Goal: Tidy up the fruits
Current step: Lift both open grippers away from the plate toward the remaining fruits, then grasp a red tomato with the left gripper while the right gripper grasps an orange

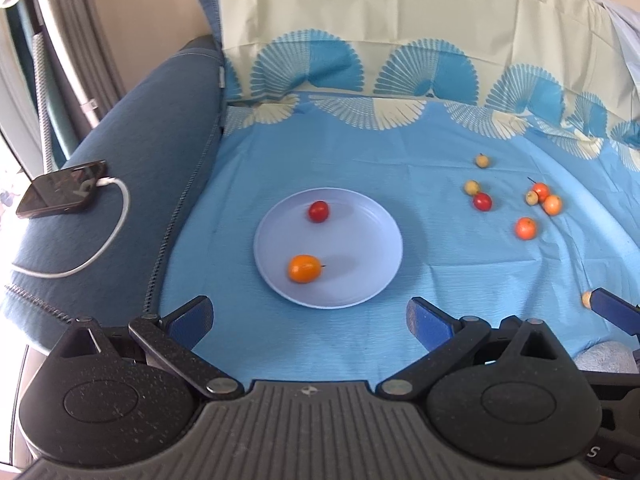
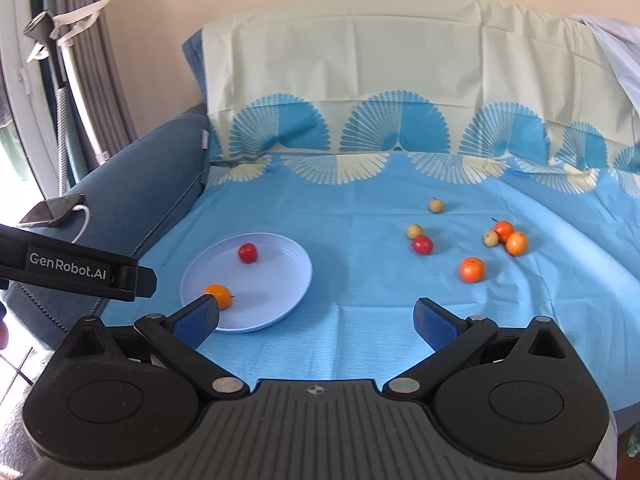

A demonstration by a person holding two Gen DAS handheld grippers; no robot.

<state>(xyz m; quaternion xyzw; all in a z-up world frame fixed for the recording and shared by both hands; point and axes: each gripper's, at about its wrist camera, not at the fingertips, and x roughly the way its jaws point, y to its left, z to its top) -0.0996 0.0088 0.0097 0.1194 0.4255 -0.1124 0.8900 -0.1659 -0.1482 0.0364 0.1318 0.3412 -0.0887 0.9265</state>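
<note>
On a pale lilac plate [image 1: 360, 280] lying flat on a blue cloth [image 1: 360, 152] sit two fruits, well apart: a small red one [image 1: 318, 211] toward the far side and a larger orange one [image 1: 305, 268] toward the near side, its thin stem pointing right. To the right of the plate, loose on the cloth, lie seven more small fruits: a yellowish one [image 1: 483, 160] farthest back, a yellowish one [image 1: 472, 187] touching a red one [image 1: 482, 201], a tight cluster of three [image 1: 542, 196] in yellow, red and orange, and a single orange fruit [image 1: 525, 228] nearest. The left gripper [image 1: 310, 320] hangs just short of the plate's near rim, its blue-padded fingers spread wide and holding nothing. The right gripper [image 2: 316, 316] is likewise spread and empty, over bare cloth between the plate and the loose fruits. The cloth, patterned with fan shapes, covers a blue sofa; a phone [image 1: 60, 190] with a white cable [image 1: 100, 248] rests on the left armrest [image 1: 132, 168].
</note>
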